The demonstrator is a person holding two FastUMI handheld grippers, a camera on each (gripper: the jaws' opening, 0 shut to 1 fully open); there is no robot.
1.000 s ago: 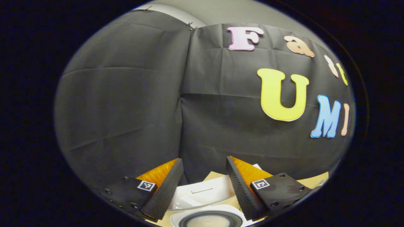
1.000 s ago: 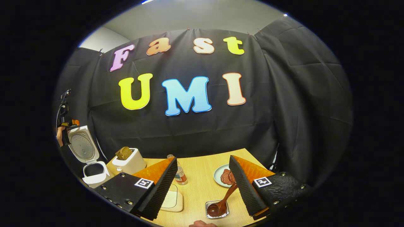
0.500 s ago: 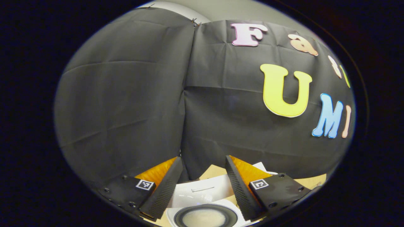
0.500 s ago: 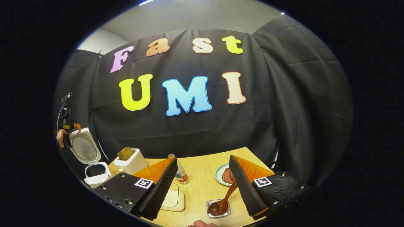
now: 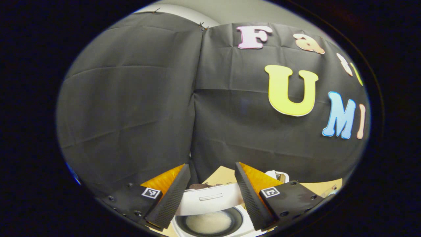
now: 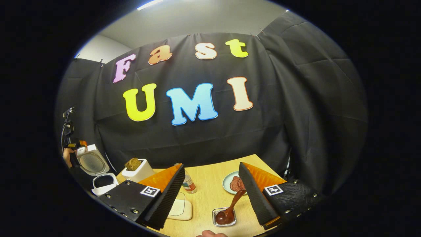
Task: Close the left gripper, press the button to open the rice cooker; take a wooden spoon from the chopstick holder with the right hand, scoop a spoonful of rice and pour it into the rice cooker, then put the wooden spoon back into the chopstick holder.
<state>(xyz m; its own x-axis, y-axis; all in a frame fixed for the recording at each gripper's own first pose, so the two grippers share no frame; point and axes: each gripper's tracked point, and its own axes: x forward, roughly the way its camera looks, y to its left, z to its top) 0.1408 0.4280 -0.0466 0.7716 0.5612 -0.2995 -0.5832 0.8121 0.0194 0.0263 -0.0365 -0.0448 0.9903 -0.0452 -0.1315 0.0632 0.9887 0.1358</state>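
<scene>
In the left gripper view my left gripper [image 5: 212, 164] is open, fingers wide apart. Between them I see the white lid [image 5: 210, 198] of the rice cooker, and below it the dark inner pot with rice [image 5: 209, 222]. In the right gripper view the rice cooker [image 6: 104, 182] stands at the far left with its lid [image 6: 92, 162] raised, and the left gripper [image 6: 75, 144] is at the lid's top edge, held by a hand. My right gripper [image 6: 211, 164] is open above the table. The wooden spoon [image 6: 230, 209] leans in a small holder [image 6: 224, 221] between its fingers, untouched.
On the wooden table [image 6: 210, 197] stand a white toaster with bread [image 6: 138, 169], a small bottle [image 6: 188, 184], a plate with brown food [image 6: 233, 183] and a cream flat board [image 6: 181, 209]. The toaster [image 5: 278, 176] also shows behind the cooker. A fingertip [image 6: 210, 234] shows at the front edge.
The cooker lid has tipped lower over the pot, and the left gripper at its top edge has come down with it. The right gripper has shifted slightly, still open near the spoon.
</scene>
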